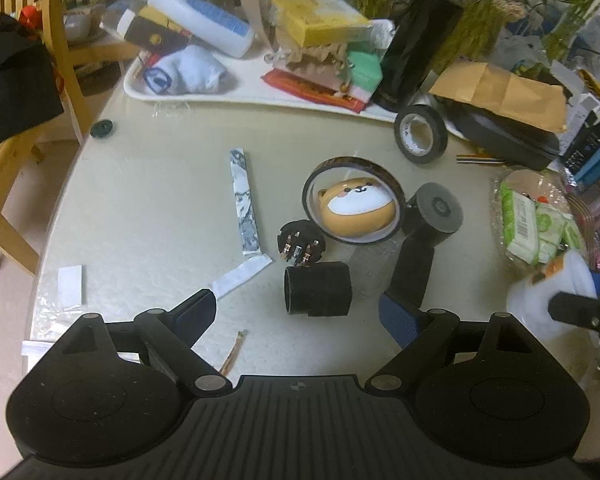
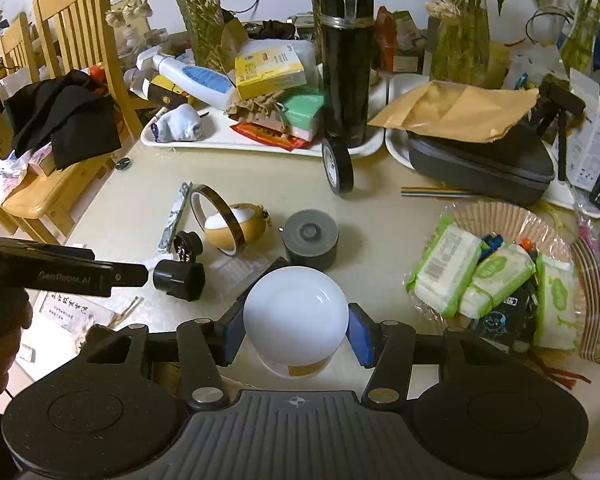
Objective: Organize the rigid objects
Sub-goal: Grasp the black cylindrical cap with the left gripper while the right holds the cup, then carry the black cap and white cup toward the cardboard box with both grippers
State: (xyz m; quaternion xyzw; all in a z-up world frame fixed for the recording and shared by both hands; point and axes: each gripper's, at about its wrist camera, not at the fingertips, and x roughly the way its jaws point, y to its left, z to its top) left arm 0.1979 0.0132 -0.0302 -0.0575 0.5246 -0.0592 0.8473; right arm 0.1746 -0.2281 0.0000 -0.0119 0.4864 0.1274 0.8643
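Observation:
My right gripper [image 2: 296, 334] is shut on a white round-lidded jar [image 2: 296, 312], held above the table's near edge; the jar also shows at the right of the left wrist view [image 1: 540, 304]. My left gripper [image 1: 300, 314] is open and empty, just short of a black cylinder [image 1: 318, 289] lying on its side. Beyond it lie a black plug part [image 1: 300, 248], an amber tape ring [image 1: 354, 208] around an orange dog-faced case [image 1: 356, 210], a grey cylinder [image 1: 436, 210] and a black tape roll [image 1: 420, 134].
A white tray [image 1: 236, 92] of boxes, a bottle and a black flask [image 1: 424, 36] stands at the back. A basket of wipe packs [image 2: 496, 276] is on the right. A grey case [image 2: 480, 160] lies under a brown envelope. A marbled strip [image 1: 244, 204] lies left. Wooden chairs stand at left.

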